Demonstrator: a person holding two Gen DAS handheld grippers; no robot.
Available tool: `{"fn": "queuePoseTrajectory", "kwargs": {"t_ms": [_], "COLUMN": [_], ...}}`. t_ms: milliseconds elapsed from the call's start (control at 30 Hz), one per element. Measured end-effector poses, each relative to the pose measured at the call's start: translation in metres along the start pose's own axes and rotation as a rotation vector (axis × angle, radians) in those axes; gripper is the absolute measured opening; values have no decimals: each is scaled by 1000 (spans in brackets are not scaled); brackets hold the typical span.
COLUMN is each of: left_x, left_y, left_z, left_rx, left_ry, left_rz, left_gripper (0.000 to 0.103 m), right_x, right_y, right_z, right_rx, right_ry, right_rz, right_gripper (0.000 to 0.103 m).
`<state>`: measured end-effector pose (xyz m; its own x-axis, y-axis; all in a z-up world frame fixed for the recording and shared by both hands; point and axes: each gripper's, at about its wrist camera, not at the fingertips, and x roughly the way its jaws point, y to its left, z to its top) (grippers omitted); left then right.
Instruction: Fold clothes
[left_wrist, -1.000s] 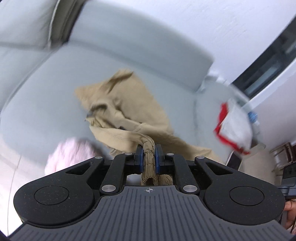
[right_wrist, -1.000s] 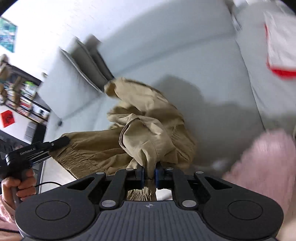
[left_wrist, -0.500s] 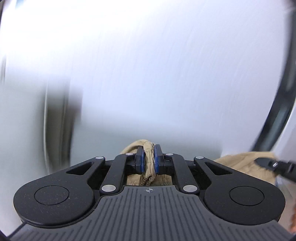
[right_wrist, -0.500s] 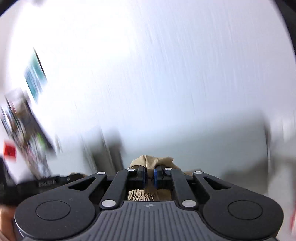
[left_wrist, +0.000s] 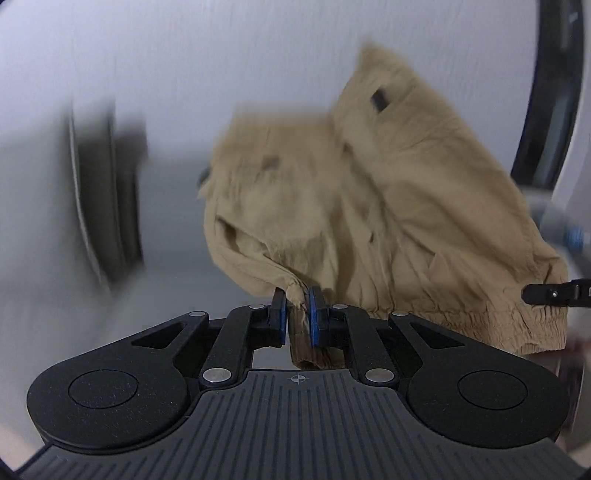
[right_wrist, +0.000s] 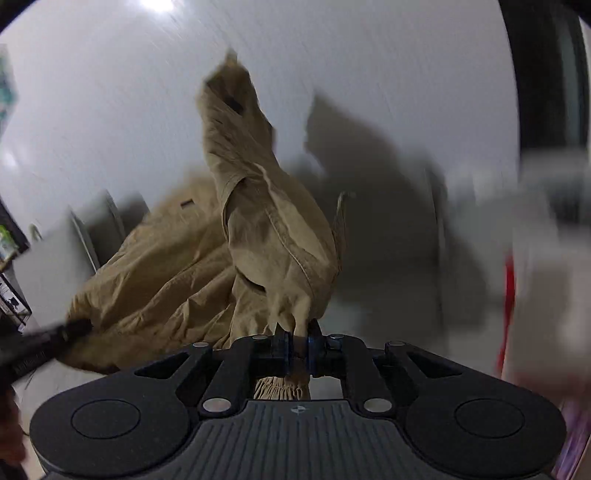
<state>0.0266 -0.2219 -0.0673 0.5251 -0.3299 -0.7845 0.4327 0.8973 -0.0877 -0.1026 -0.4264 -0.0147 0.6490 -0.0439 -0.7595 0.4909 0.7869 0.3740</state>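
A pair of tan trousers (left_wrist: 369, 206) with an elastic waistband billows in the air in front of a pale wall. My left gripper (left_wrist: 296, 308) is shut on a bunched piece of the waistband. In the right wrist view the same tan trousers (right_wrist: 258, 236) rise twisted above my right gripper (right_wrist: 298, 341), which is shut on another gathered piece of the band. The right gripper's tip (left_wrist: 554, 293) shows at the far right of the left wrist view, against the waistband. The left gripper's tip (right_wrist: 55, 338) shows blurred at the left of the right wrist view.
A grey sofa with a dark gap between back cushions (left_wrist: 107, 206) lies blurred behind the cloth. A white and red item (right_wrist: 532, 295) is smeared at the right. A dark window frame (left_wrist: 550, 92) runs along the right edge. Shelves (right_wrist: 9, 236) stand at the far left.
Both grippers swung up from the sofa seat, lifting the trousers off it. The cloth, bunched low a moment ago, has flung up and spread in the air.
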Motion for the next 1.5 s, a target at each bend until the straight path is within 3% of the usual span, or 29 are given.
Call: {"fn": "queuePoseTrajectory", "kwargs": {"t_ms": [33, 67, 133, 200, 300, 367, 433, 633, 800, 900, 967, 1033, 1133, 1200, 1233, 1300, 1367, 1500], "left_x": [10, 32, 58, 63, 62, 64, 56, 18, 46, 52, 52, 52, 52, 51, 51, 52, 53, 56], "left_y": [4, 12, 15, 13, 9, 8, 8, 23, 47, 51, 50, 49, 42, 38, 37, 34, 33, 37], "left_z": [-12, -41, -79, -94, -106, -105, -94, -90, -89, -94, -94, -95, -95, -97, -98, -101, -104, -110], "left_rx": [-19, -65, -89, -78, -20, 10, 22, -22, -111, -142, -143, -140, -124, -111, -106, -91, -70, -53], "left_ry": [36, 122, 220, 246, 288, 315, 322, 219, 297, 327, 326, 322, 315, 315, 315, 321, 334, 347], "left_rz": [-3, -1, 13, 23, 34, 56, 84, 40, 17, 34, 28, 19, 6, 3, 4, 10, 10, 24], "left_gripper": [12, 12, 13, 13, 18, 32, 32, 51, 53, 53, 53, 53, 53, 53, 53, 53, 55, 58], "right_x": [24, 49, 63, 78, 77, 76, 72, 52, 45, 42, 37, 47, 76, 101, 114, 134, 127, 118], "right_y": [-19, -38, -49, -60, -60, -64, -69, -77, -85, -67, -46, -33, -14, -18, -20, -47, -63, -84], "right_z": [-24, -48, -71, -104, -120, -112, -103, -82, -97, -105, -110, -111, -111, -111, -110, -107, -98, -84], "right_rx": [57, 113, 126, 113, 80, 34, 12, -59, -116, -206, -312, -370, -435, -513, -551, -518, -442, -391], "right_ry": [89, 177, 243, 310, 322, 327, 327, 255, 281, 244, 177, 164, 181, 198, 207, 273, 274, 280], "right_rz": [-15, -29, -58, -106, -124, -139, -153, -168, -134, -113, -72, -34, -48, -204, -281, -404, -395, -557], "right_gripper": [9, 10, 10, 11, 15, 30, 44, 50, 51, 45, 27, 19, 17, 12, 0, 0, 0, 0]}}
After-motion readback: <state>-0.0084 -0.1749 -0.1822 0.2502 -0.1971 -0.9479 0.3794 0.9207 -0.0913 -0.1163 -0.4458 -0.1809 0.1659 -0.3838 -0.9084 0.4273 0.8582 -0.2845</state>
